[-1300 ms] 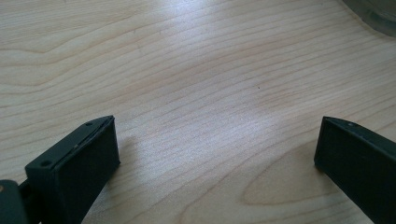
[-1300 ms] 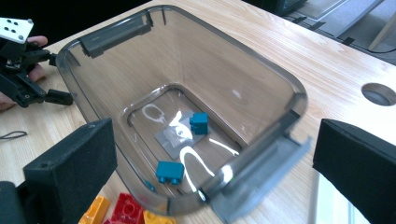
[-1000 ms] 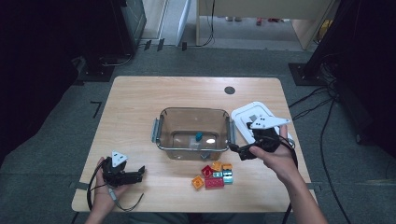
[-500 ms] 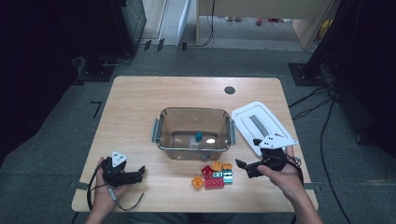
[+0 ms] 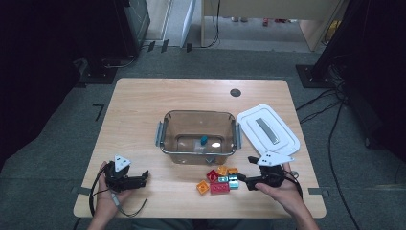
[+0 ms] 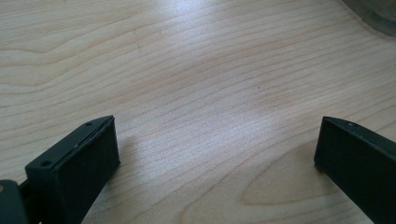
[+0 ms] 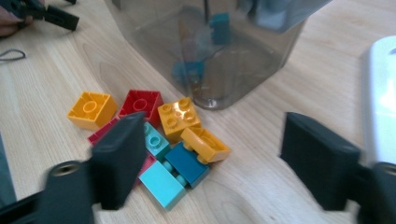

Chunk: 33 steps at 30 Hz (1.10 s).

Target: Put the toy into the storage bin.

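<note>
Wooden surface held a clear box, right tool lay low, wide apart, facing toy bricks, left tool rested, jaws spread wide.

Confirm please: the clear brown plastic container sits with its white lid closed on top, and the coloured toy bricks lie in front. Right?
Not quite. The white lid lies on the table beside the clear brown plastic container, which is open, as the high view shows. The coloured toy bricks do lie in front.

Black two-jaw claws – grey three-cornered top plates, trailing black cables, bare forearms
</note>
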Tool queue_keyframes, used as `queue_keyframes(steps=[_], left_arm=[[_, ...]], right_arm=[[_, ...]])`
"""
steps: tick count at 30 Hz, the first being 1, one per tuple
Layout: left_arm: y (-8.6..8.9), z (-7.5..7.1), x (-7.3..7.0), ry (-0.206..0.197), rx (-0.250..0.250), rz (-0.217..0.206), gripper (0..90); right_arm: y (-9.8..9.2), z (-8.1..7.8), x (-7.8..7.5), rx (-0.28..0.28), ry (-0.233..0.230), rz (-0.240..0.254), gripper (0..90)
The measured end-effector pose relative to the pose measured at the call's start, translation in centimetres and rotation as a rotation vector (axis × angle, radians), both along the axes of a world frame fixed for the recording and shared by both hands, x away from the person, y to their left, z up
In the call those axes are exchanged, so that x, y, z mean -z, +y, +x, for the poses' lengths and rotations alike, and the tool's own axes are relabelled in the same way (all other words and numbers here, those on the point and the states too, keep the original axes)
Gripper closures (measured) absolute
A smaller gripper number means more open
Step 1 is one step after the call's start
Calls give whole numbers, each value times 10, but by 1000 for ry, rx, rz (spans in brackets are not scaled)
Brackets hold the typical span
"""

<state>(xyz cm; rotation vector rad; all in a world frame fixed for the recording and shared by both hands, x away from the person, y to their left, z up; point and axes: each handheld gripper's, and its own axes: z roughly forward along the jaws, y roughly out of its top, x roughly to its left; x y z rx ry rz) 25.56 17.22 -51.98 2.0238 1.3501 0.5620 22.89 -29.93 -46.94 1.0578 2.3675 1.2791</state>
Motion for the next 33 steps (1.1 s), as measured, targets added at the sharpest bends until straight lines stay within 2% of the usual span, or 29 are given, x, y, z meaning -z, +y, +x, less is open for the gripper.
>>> queue_keyframes(steps=[2, 4, 9, 14, 19, 26, 30, 31, 33], left_arm=[[0, 0, 0, 0, 0, 0, 0], [0, 0, 0, 0, 0, 0, 0], [0, 0, 0, 0, 0, 0, 0], [0, 0, 0, 0, 0, 0, 0], [0, 0, 0, 0, 0, 0, 0], [0, 0, 0, 0, 0, 0, 0], [0, 0, 0, 0, 0, 0, 0], [0, 0, 0, 0, 0, 0, 0], [0, 0, 0, 0, 0, 0, 0]], right_arm=[[4, 1, 6, 14, -5, -13, 399], [7, 3, 11, 20, -4, -30, 462], [15, 4, 22, 6, 3, -57, 532], [23, 7, 30, 26, 8, -68, 543], [28, 7, 33, 29, 16, -48, 526], [33, 7, 39, 31, 14, -70, 525], [30, 6, 42, 45, 16, -92, 562], [27, 6, 43, 53, 24, -94, 595], [25, 6, 43, 54, 27, -90, 604]])
